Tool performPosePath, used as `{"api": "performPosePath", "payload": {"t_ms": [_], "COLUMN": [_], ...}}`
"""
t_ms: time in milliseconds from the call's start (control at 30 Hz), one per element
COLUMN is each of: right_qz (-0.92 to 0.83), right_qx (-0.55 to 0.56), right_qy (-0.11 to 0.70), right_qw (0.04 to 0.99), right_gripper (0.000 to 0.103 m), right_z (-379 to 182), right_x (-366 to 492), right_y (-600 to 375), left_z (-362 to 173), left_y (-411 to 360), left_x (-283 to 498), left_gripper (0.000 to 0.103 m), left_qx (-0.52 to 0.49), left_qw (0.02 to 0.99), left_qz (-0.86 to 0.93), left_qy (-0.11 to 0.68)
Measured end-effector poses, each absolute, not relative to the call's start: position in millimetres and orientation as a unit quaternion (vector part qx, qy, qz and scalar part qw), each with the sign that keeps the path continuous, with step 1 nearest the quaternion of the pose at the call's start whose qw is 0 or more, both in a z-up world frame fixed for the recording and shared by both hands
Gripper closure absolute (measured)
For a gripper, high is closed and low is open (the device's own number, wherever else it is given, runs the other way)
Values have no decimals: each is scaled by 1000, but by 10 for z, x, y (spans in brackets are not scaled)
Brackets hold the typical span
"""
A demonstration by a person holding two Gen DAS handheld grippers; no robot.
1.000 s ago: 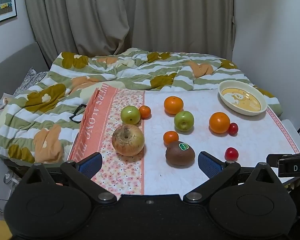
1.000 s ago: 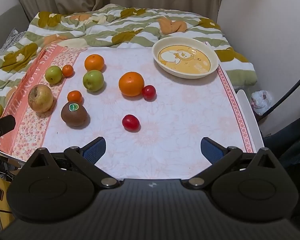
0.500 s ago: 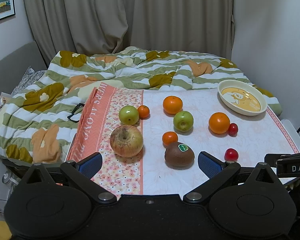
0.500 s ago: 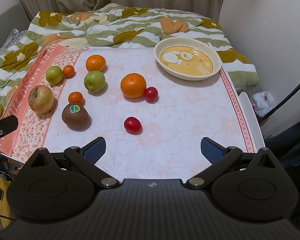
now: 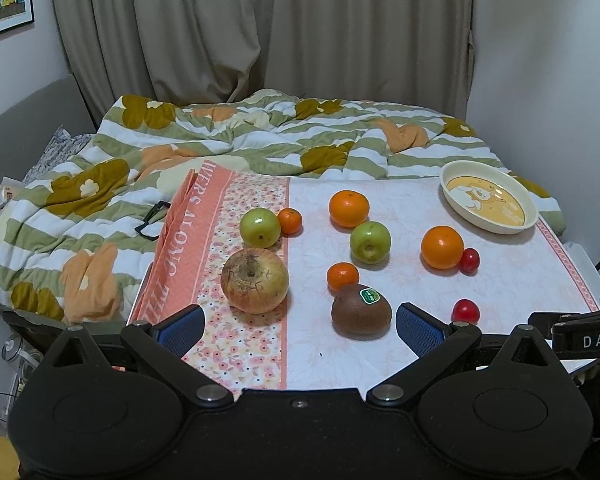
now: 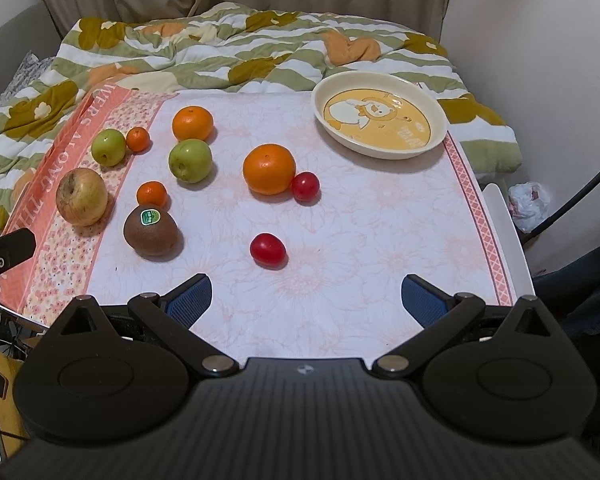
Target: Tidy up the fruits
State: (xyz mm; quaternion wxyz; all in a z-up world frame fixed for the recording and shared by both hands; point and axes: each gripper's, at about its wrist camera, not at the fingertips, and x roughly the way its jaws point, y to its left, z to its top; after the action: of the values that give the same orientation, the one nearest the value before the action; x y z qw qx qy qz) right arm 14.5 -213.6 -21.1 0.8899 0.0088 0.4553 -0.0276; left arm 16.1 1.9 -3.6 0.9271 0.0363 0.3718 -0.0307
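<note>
The left claw (image 5: pixel 298 326) is hovering at the near edge of the counter (image 5: pixel 500 280), its blue pads spread wide and holding nothing. The right claw (image 6: pixel 306 298) is likewise gaping empty over the near right part of the patterned cloth.

Going from the left across the counter, a big yellowish apple (image 6: pixel 82 197) is sitting on the floral strip with its stem dimple tipped up and toward the left claw. Behind it a green apple (image 6: pixel 108 147) is touching a tiny mandarin (image 6: pixel 137 139). Next, a brown kiwi (image 6: pixel 151 230) is lying on its side, its long axis running roughly left to right, the green sticker facing up. A small mandarin (image 6: pixel 152 194) is sitting just behind it, touching or nearly so. Farther back, a second green apple (image 6: pixel 190 160) is resting just in front of an orange (image 6: pixel 192 123), its dimple turned toward the near left.

Toward the middle, a larger orange (image 6: pixel 269 168) is touching a cherry tomato (image 6: pixel 305 186) on its right. Another cherry tomato (image 6: pixel 267 249) is lying alone nearer the right claw, slightly elongated left to right.

At the far right corner a cream dish (image 6: pixel 440 136) with a yellow cartoon print is standing empty. A striped flowered quilt (image 6: pixel 240 56) is spreading behind the counter.
</note>
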Motion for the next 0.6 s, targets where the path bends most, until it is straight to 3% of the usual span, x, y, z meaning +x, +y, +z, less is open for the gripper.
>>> {"api": "performPosePath", "payload": {"t_ms": [600], "right_qz": [-26], "right_qx": [8], "right_qy": [461], "right_qw": [887], "right_gripper": [0], "right_z": [-238], "right_x": [170], "right_y": [-2136], "left_z": [-62], "left_y": [48], "left_x": [183], "left_gripper": [0], "left_qx": [29], "left_qw": [924], "left_qz": [-32], "left_qy": [381]}}
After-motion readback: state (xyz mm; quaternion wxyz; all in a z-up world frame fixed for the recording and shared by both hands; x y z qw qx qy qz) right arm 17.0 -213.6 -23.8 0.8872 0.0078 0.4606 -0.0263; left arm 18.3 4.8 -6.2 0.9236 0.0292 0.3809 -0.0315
